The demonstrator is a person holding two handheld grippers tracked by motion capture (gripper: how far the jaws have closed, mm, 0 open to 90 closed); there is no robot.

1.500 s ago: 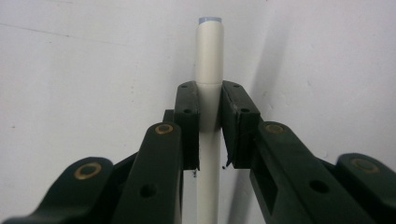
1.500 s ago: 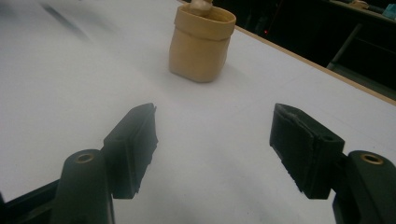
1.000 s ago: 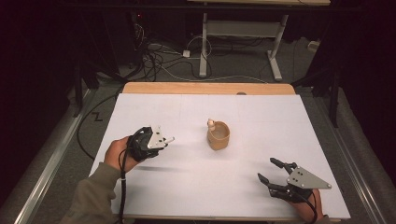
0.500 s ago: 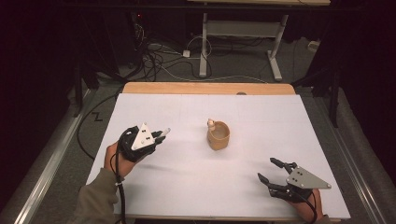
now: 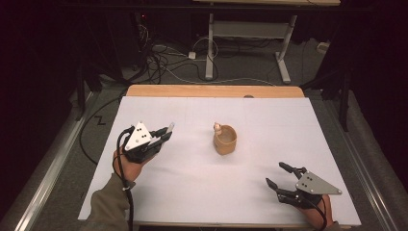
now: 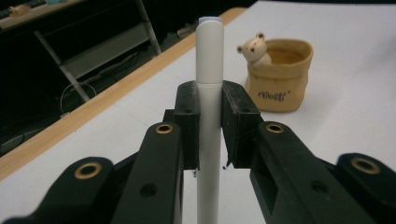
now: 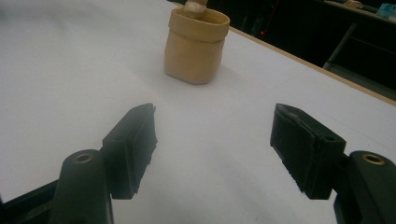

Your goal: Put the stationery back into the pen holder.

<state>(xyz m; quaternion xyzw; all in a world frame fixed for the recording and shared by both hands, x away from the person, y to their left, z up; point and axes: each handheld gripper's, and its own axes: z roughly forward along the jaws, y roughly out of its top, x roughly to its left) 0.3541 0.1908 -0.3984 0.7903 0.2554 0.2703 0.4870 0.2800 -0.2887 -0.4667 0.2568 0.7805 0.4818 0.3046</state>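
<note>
left of the bear pot [image 5: 225,140], which stands mid-table, the left gripper [image 5: 164,132] clamps a white pen [image 6: 208,112] across its barrel, tip aimed toward the pot, likely so it can be dropped in. near-right of the pot, the right gripper [image 5: 279,176] rests with jaws wide apart, holding nothing.

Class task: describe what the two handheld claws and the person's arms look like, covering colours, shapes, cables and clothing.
Both the left claw and the right claw are black, with brass-coloured rivets and flat rectangular pads. Each carries a grey triangular plate with small dark dots and trails a black cable. The left arm wears an olive-grey sleeve.
</note>
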